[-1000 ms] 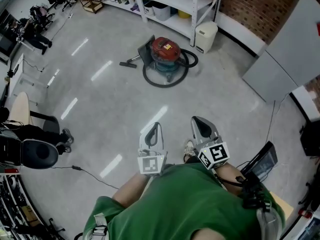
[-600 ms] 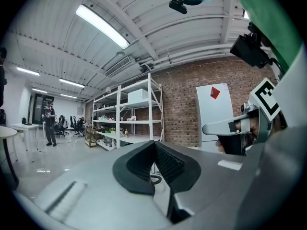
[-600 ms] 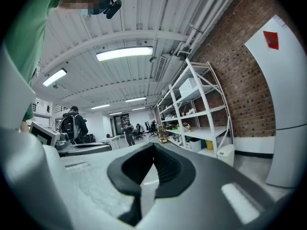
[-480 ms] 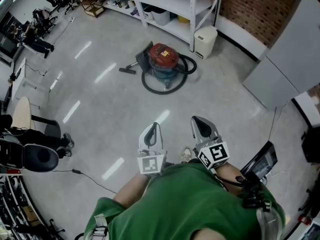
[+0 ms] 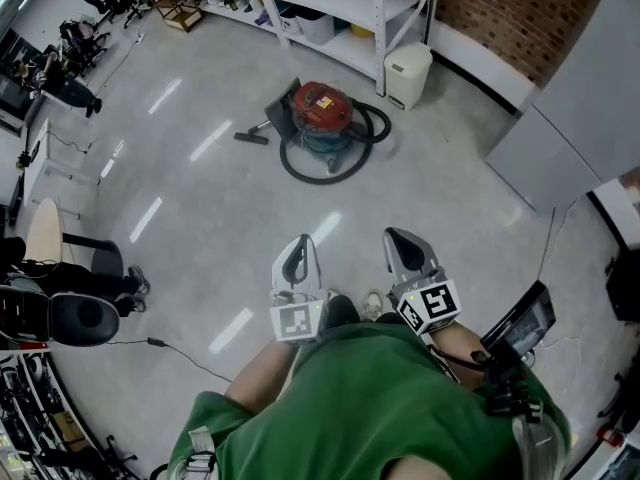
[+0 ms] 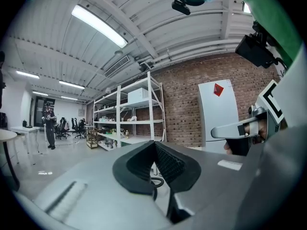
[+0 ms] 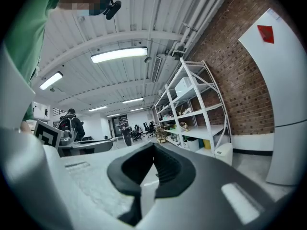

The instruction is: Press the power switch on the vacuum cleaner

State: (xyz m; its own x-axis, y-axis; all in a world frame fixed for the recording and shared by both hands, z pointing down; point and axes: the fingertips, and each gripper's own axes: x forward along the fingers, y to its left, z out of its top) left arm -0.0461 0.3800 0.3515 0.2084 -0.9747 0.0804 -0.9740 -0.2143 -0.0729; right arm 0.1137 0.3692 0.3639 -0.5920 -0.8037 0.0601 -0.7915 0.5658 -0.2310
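You have no words or numbers here that can be read. The vacuum cleaner (image 5: pixel 322 116) carries a small yellow label (image 5: pixel 325 101) on its red top, but its print is too small to make out. The cube on your left gripper (image 5: pixel 297 255) shows a black-and-white square marker (image 5: pixel 297 321), and the cube on your right gripper (image 5: pixel 402 248) shows a second marker (image 5: pixel 429 306); both are patterns, not letters. A red diamond sign (image 6: pixel 218 89) sits on the white panel (image 6: pixel 220 121) by the brick wall, with no legible text on it
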